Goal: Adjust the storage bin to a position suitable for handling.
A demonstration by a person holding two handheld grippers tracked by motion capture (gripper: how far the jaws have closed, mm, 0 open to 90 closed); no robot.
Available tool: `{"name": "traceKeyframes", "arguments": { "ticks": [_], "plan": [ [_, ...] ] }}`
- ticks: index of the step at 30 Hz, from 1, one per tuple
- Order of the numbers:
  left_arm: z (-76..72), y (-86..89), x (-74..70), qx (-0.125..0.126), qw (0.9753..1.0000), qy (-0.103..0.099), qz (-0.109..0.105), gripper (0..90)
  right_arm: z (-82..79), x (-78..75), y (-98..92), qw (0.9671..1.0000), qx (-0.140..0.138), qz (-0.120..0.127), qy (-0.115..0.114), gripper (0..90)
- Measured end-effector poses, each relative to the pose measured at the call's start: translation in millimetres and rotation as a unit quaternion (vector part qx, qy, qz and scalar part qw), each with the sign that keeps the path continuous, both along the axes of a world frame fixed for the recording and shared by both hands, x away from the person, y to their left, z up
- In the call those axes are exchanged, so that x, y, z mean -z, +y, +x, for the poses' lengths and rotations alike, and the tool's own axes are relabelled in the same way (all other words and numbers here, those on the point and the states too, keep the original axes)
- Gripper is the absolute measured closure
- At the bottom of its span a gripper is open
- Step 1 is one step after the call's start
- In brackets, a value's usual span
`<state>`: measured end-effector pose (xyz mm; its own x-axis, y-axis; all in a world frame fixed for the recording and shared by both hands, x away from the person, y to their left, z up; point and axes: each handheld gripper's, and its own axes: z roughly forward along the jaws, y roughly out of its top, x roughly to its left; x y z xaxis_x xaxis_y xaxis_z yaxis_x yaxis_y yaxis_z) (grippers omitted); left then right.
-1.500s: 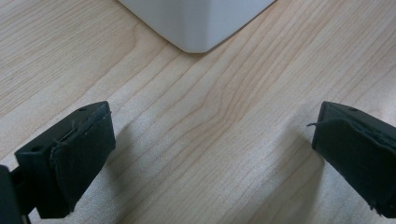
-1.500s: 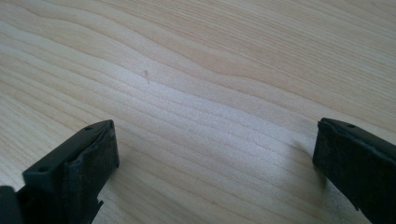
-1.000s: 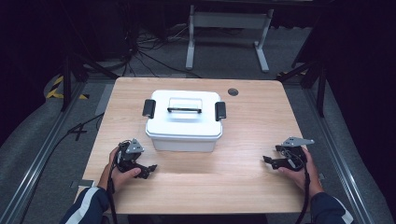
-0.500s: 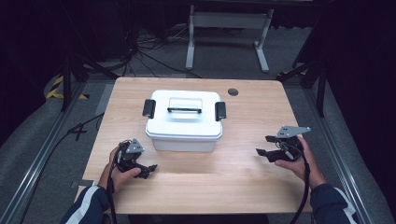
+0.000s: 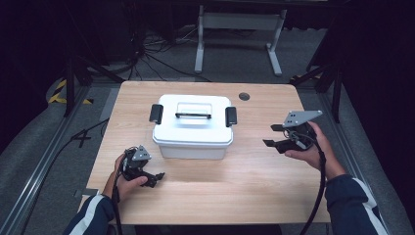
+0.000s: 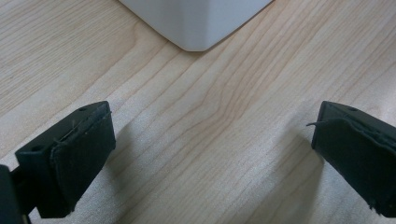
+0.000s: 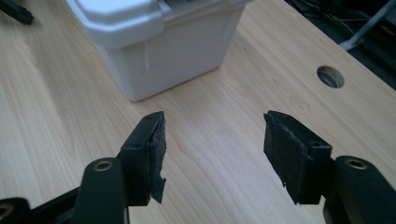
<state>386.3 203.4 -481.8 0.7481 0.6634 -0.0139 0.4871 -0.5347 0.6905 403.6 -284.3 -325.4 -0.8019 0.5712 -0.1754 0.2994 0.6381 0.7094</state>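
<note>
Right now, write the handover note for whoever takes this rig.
Left gripper: open, empty, low over the table near the front left corner of the white lidded storage box.
Right gripper: open, empty, held above the table to the box's right, jaws pointing at it.
Box: mid-table, lid on, both black side latches down, handle flat.
Done: nothing on the box yet.
Left: probably close in on the latches or the box sides.

Left hand-held gripper (image 5: 155, 177) low, jaws wide apart, right hand-held gripper (image 5: 270, 135) seemingly raised, jaws apart
</note>
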Motion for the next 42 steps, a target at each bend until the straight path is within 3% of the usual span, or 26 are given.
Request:
{"name": "traceKeyframes", "arguments": {
  "ticks": [6, 12, 28, 34, 37, 42],
  "plan": [
    [-0.1, 0.0, -0.1, 0.000, 1.0000, 0.000, 0.000, 0.0, 9.3, -16.5, 19.8, 0.9997, -0.020, -0.013, -0.008, 40.9],
    [0.0, 0.0, 0.0, 0.000, 1.0000, 0.000, 0.000, 0.0, 19.1, -27.2, 33.9, 0.9997, -0.023, -0.006, -0.006, 42.8],
    [0.0, 0.0, -0.2, 0.000, 1.0000, 0.001, 0.000, 0.0, 29.8, -44.4, 74.7, 0.9975, -0.053, -0.046, -0.011, 42.7],
    [-0.1, 0.0, -0.1, 0.000, 1.0000, 0.001, 0.000, 0.0, 34.5, -48.6, 86.6, 0.9961, -0.069, -0.054, -0.012, 43.8],
    [0.0, 0.0, -0.1, 0.000, 1.0000, 0.001, 0.000, 0.0, 38.3, -49.2, 100.6, 0.9928, -0.095, -0.073, -0.011, 43.6],
    [0.0, 0.0, -0.1, 0.000, 1.0000, 0.001, 0.000, 0.0, 43.4, -50.0, 115.2, 0.9903, -0.110, -0.085, -0.008, 44.4]
  ]
}}
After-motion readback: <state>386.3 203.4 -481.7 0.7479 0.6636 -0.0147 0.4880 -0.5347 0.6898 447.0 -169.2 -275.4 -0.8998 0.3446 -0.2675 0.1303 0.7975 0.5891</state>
